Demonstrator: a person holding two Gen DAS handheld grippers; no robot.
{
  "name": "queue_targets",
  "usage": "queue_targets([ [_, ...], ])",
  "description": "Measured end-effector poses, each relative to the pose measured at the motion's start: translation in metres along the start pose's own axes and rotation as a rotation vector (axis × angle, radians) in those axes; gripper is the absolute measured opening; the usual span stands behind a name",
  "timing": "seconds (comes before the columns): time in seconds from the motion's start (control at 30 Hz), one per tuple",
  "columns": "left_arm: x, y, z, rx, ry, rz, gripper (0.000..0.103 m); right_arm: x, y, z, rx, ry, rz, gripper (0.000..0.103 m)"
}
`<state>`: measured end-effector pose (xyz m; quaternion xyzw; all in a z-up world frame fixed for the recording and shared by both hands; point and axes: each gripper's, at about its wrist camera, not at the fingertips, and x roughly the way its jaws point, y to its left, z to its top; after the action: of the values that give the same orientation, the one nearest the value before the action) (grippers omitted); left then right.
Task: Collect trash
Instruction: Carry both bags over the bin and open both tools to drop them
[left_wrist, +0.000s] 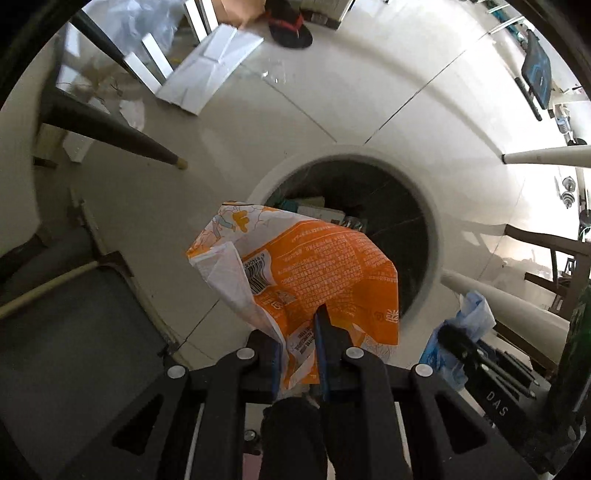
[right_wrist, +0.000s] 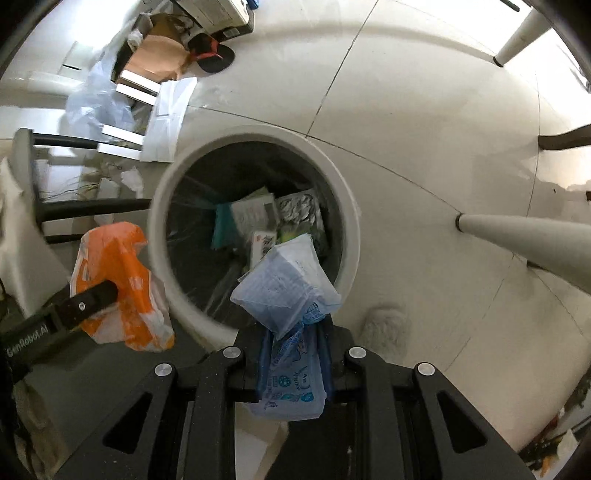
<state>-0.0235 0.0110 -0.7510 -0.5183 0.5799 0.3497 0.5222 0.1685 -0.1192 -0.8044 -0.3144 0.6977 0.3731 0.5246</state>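
Observation:
A round white trash bin (right_wrist: 349, 210) with a dark liner stands on the floor below both grippers, and several wrappers and packets lie inside it. My left gripper (left_wrist: 295, 326) points down and is shut on a crumpled orange snack wrapper (left_wrist: 325, 266), which hangs over the bin's near rim (left_wrist: 437, 251). My right gripper (right_wrist: 295, 328) is shut on a pale blue plastic wrapper (right_wrist: 284, 284), held over the bin's near edge. From the right wrist, the orange wrapper (right_wrist: 118, 266) sits just left of the bin. From the left wrist, the blue wrapper (left_wrist: 469, 314) shows at the right.
Dark chair legs (left_wrist: 122, 133) stand left of the bin and white table legs (right_wrist: 524, 236) to its right. Flat white cardboard (left_wrist: 210, 66), a clear plastic bag (right_wrist: 92, 96) and a black-and-red slipper (left_wrist: 291, 26) lie on the pale tiled floor beyond. A white fuzzy item (right_wrist: 384, 325) sits beside the bin.

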Motion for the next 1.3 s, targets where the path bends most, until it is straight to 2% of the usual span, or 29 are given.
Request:
queue_targets([
  [0.17,0.006,-0.003,-0.001,0.006,0.017,-0.019,0.018,0.018,-0.002,0.01,-0.018,-0.008,-0.009,0.026],
  [0.2,0.003,-0.003,-0.001,0.002,0.015,-0.029,0.019,0.017,-0.001,0.012,-0.021,-0.011,0.007,0.03],
  [0.23,0.0,-0.002,-0.002,-0.006,0.017,-0.031,0.019,0.017,0.0,0.013,-0.02,-0.012,0.016,0.039],
  [0.27,0.0,0.001,-0.001,-0.008,0.015,-0.04,0.025,0.016,0.002,0.014,-0.021,-0.015,0.02,0.043],
  [0.3,-0.003,0.002,-0.002,-0.011,0.011,-0.047,0.044,0.014,0.002,0.015,-0.024,-0.02,0.029,0.052],
  [0.33,-0.008,0.003,-0.003,-0.014,0.004,-0.042,0.057,0.012,0.003,0.016,-0.027,-0.018,0.035,0.063],
  [0.37,-0.015,0.004,-0.004,-0.015,-0.01,-0.033,0.08,0.01,0.005,0.016,-0.027,-0.017,0.04,0.07],
  [0.4,-0.022,0.005,-0.006,-0.015,-0.024,-0.022,0.086,0.006,0.006,0.016,-0.03,-0.02,0.043,0.08],
  [0.43,-0.026,0.006,-0.007,-0.017,-0.031,-0.016,0.086,0.003,0.009,0.016,-0.032,-0.024,0.039,0.089],
  [0.5,-0.036,0.011,-0.013,-0.029,-0.033,-0.005,0.089,-0.005,0.012,0.014,-0.041,-0.026,0.029,0.097],
  [0.57,-0.049,0.016,-0.02,-0.028,-0.048,0.028,0.098,-0.013,0.015,0.011,-0.047,-0.027,0.021,0.099],
  [0.77,-0.082,0.021,-0.046,-0.008,-0.093,0.117,0.099,-0.044,0.031,-0.005,-0.094,-0.042,-0.032,0.101],
  [0.97,-0.118,0.018,-0.075,0.004,-0.129,0.177,0.099,-0.088,0.048,-0.029,-0.105,-0.07,-0.079,0.101],
  [1.3,-0.192,0.003,-0.123,0.009,-0.171,0.209,0.099,-0.186,0.065,-0.071,-0.115,-0.107,-0.118,0.101],
])
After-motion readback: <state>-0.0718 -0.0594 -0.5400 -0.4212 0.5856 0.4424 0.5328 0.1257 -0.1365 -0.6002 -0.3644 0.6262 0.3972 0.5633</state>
